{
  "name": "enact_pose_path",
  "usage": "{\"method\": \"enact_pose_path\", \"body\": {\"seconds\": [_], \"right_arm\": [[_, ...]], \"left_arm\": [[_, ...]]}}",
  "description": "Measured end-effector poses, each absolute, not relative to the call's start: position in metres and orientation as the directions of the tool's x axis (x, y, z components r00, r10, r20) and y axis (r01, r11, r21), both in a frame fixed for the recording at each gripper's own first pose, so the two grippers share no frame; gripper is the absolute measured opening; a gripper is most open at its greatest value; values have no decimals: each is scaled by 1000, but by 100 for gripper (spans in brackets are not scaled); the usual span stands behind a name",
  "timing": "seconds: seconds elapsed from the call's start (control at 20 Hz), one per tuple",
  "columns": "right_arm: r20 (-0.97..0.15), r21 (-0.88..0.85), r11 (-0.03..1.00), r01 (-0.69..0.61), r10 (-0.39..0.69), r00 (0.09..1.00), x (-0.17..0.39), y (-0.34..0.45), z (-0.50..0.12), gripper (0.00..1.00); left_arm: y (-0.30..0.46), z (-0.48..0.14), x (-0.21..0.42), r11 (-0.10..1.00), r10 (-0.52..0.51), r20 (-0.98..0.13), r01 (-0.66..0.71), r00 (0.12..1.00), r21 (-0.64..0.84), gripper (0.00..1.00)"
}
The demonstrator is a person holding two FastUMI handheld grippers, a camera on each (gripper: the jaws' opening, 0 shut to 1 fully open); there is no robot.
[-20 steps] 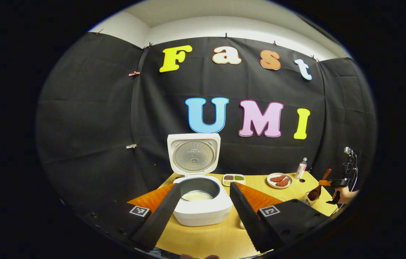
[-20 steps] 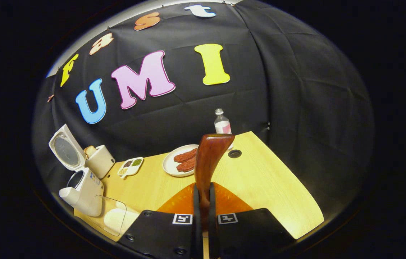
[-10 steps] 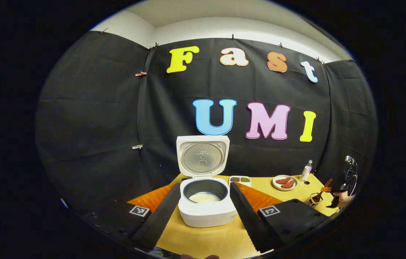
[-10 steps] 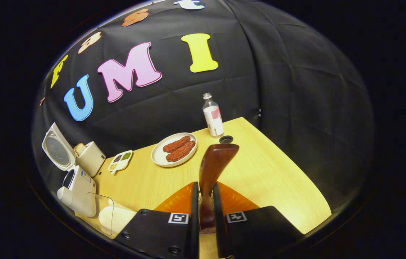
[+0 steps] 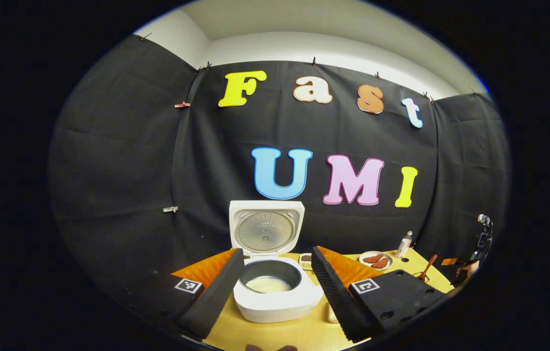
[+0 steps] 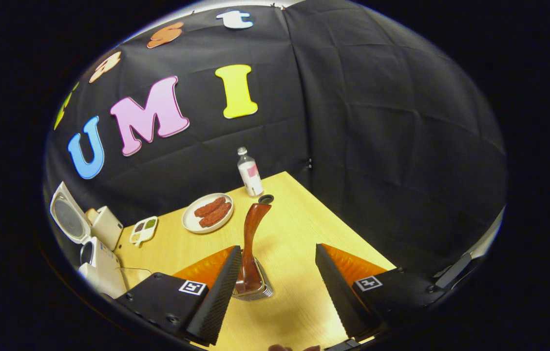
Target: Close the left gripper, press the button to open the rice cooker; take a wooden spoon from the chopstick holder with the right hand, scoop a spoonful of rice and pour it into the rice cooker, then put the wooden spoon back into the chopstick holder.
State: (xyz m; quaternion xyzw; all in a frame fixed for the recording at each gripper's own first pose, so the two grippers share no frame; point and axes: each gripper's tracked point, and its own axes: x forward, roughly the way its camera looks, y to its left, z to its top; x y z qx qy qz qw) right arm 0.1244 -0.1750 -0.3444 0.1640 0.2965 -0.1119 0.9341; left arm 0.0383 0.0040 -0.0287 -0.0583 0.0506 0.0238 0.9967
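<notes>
Your right claw [image 6: 278,287] is spread wide with nothing between its fingers, hanging just above the surface [image 6: 304,229]. Between those fingers, nearer the left one, the wooden spoon [image 6: 250,243] stands in the chopstick holder [image 6: 254,288], handle up and leaning slightly. Beyond it sit a plate [image 6: 207,219] with reddish pieces of food, a bottle [image 6: 249,173] by the back edge, and a small divided dish [image 6: 143,229]. At the far left the rice cooker [image 6: 99,265] has its lid up.

Your left claw [image 5: 275,287] is also spread apart and grips nothing. It frames the rice cooker [image 5: 275,297], whose lid [image 5: 265,229] stands upright, and white rice [image 5: 267,284] lies in the pot. Far to the right, the spoon [image 5: 428,268] pokes up near your other hand [image 5: 469,268].
</notes>
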Motion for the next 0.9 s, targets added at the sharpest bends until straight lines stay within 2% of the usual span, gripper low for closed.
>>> {"method": "enact_pose_path", "body": {"seconds": [0.2,0.45,0.65,0.75,0.9], "right_arm": [[-505,179,938,296,-171,846,94,-175,-279,99],[-358,112,964,242,-188,915,65,-154,-190,98],[-276,96,972,216,-182,944,50,-139,-137,98],[-253,94,973,210,-181,950,41,-136,-118,98],[-223,56,974,218,-201,954,28,-136,-101,98]], "left_arm": [[10,3,77,995,4,-7,-4,1000,-95,95],[23,39,138,995,-16,68,23,998,-95,95],[36,53,206,996,-7,78,14,997,-91,95],[42,45,243,996,1,56,4,998,-89,93],[48,26,297,999,16,16,-15,1000,-49,95]]}}
